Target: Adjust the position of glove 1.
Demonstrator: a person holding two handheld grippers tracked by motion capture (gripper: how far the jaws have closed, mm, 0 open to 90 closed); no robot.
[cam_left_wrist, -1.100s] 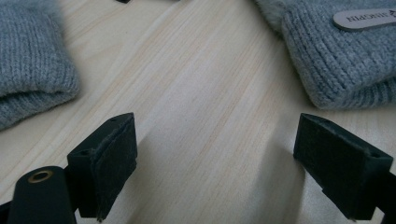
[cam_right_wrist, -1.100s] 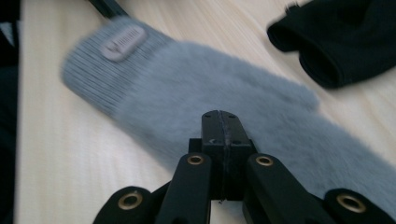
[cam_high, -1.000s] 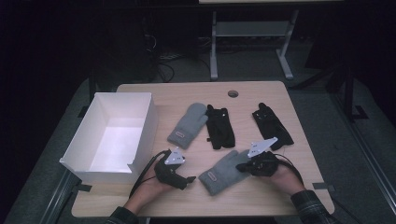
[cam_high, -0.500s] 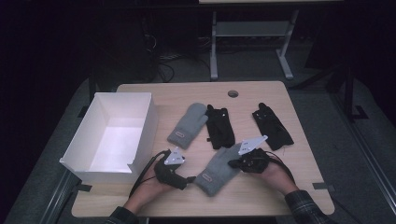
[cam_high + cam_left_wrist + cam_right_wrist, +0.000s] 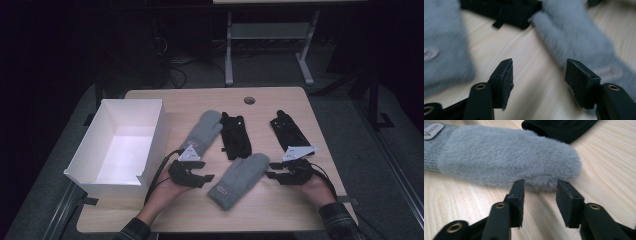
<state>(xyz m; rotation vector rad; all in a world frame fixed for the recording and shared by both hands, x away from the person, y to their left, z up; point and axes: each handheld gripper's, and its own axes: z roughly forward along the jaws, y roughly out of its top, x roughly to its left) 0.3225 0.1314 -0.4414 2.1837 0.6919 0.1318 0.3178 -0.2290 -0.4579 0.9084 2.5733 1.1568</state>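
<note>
Right gripper beside grey mitten

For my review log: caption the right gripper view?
Open right gripper poised at the fuzzy tip of a grey mitten.

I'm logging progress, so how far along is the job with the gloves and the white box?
Nothing looks done: the white box holds nothing, and all four gloves lie on the table. In hand: the right claw is open just short of the fuzzy tip of the near grey mitten, and the left claw is open by its cuff. Probably left: moving it, the far grey mitten and two black gloves.
</note>
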